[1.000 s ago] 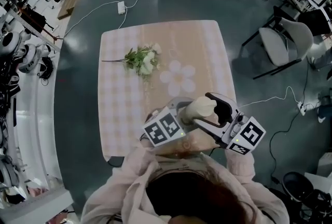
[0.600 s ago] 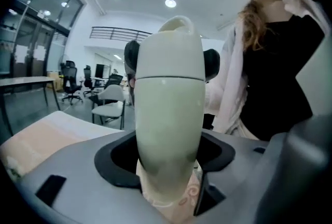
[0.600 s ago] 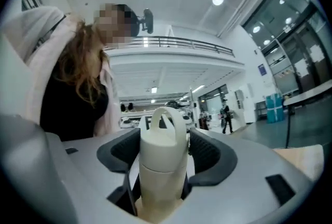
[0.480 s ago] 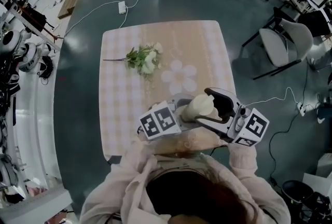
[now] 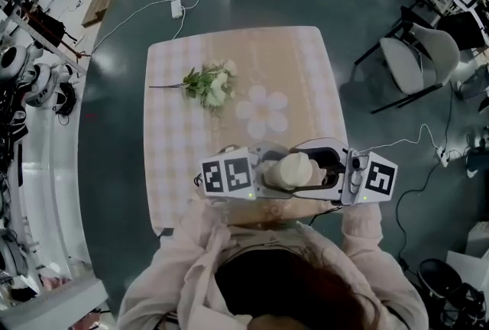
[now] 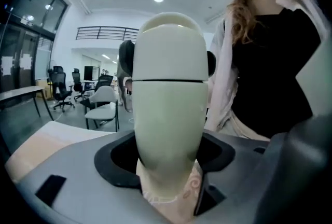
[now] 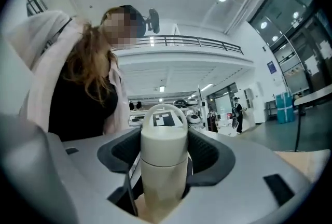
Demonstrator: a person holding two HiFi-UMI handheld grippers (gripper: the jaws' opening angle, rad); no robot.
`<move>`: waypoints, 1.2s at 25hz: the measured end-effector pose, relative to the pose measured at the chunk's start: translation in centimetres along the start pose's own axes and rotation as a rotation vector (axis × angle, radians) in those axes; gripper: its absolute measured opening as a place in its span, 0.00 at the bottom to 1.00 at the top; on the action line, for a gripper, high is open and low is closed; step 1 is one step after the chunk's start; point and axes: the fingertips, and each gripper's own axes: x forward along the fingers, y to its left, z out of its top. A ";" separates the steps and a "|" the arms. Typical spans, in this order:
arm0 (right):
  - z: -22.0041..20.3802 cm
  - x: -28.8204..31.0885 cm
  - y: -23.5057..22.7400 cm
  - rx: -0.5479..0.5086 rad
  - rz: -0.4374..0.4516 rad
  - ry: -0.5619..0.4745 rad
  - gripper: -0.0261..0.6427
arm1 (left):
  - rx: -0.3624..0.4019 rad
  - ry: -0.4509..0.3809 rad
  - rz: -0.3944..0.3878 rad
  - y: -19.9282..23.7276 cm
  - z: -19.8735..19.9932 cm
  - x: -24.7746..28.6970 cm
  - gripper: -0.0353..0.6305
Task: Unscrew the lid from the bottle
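Above the near edge of the table [image 5: 174,130], in front of the person's chest, the cream bottle [image 5: 289,172] is held in the air, about upright, between the two grippers. Its lid [image 6: 168,44] is on, and a thin seam marks where it meets the body. The left gripper [image 6: 168,161] is clenched on the lower part of the bottle, its dark pads pressing both sides. The right gripper [image 7: 164,158] faces it from the other side. Its jaws have just been closing with the lid between them, and the pads lie against the lid with no gap that I can see. Farther on the checked table lie a bunch of white flowers [image 5: 208,85] and a pale flower-shaped mark [image 5: 263,113].
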 end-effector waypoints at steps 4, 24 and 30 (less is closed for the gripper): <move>-0.7 -1.3 -3.2 0.033 -0.263 0.001 0.54 | -0.112 -0.017 0.215 3.3 -0.3 -0.3 0.53; -0.4 -3.1 -3.2 0.083 -0.217 -0.027 0.52 | -0.104 0.111 0.159 2.7 -1.3 -0.2 0.53; -3.0 -3.5 -6.2 0.248 -0.553 0.044 0.59 | -0.157 0.262 0.509 6.5 -3.8 -1.4 0.53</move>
